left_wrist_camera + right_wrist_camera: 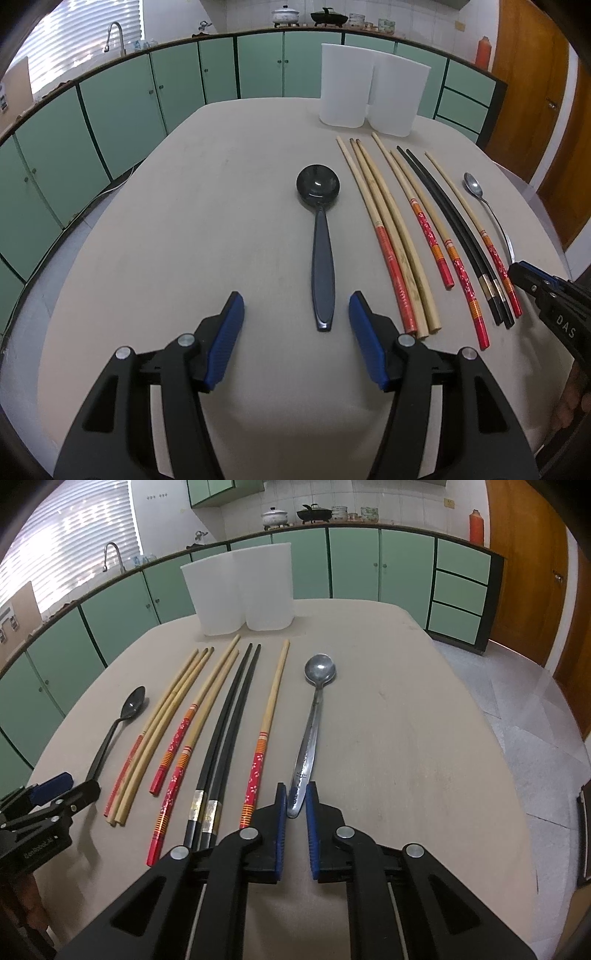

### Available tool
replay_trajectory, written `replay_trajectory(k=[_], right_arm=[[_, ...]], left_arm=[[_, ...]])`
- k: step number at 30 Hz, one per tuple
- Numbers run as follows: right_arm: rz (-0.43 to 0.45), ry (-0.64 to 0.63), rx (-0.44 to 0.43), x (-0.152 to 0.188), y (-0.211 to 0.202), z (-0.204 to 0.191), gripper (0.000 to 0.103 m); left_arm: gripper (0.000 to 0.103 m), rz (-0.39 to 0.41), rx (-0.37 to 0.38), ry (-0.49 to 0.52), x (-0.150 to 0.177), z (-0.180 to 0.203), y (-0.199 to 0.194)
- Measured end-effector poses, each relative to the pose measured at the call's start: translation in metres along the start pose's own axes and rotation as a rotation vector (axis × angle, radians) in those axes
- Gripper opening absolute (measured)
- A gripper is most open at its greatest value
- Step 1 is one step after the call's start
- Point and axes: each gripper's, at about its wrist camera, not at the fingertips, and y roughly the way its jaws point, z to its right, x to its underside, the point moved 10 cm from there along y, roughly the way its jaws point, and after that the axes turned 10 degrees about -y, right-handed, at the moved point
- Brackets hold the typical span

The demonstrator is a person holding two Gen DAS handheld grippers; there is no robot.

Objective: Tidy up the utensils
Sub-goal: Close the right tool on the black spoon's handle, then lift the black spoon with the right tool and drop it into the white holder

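The left gripper (296, 314) is held with its jaws apart, the blue pads (226, 338) standing on either side of the handle end of a black plastic spoon (322, 236) without touching it. That spoon lies on the beige table (166, 221), bowl pointing away.

The right gripper (296, 805) is narrowed onto the handle end of a metal spoon (312, 720), the blue pads (281, 830) set close against both sides of the handle; contact appears made, and the spoon is still lying flat on the table (406, 720). Engraved marks are seen along this handle, but they cannot be read.

Between the two spoons a row of chopsticks is laid out: plain bamboo chopsticks (173, 705), red-ended chopsticks with a white floral print and orange bands (255, 771), and a black pair with silver bands (221, 720).

Two translucent white containers (240, 590) stand side by side, touching, at the far edge of the table.

On the right gripper's body, seen from the left wrist view, the letters "DAS" (565, 326) are read. Small lettering is printed on the left gripper's body in the right wrist view, too blurred to make out.
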Motion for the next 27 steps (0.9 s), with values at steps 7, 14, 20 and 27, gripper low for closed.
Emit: replay_trajectory(k=[7,14,20,27], right_arm=[[0.002,0.006,0.000,0.000,0.000,0.000,0.011],[0.014,0.020,0.003,-0.003,0.003,0.000,0.010],[0.016,0.021,0.014,-0.003,0.002,0.001,0.008],[0.015,-0.003,0.027,-0.009,-0.014,0.007,0.008]], left_arm=[[0.031,0.009,-0.010,0.013,0.003,0.005,-0.004],[0.011,0.015,0.005,0.020,0.005,0.013,-0.002],[0.011,0.020,0.015,0.006,0.004,0.012,-0.004],[0.011,0.026,0.022,0.014,-0.008,0.008,-0.017]])
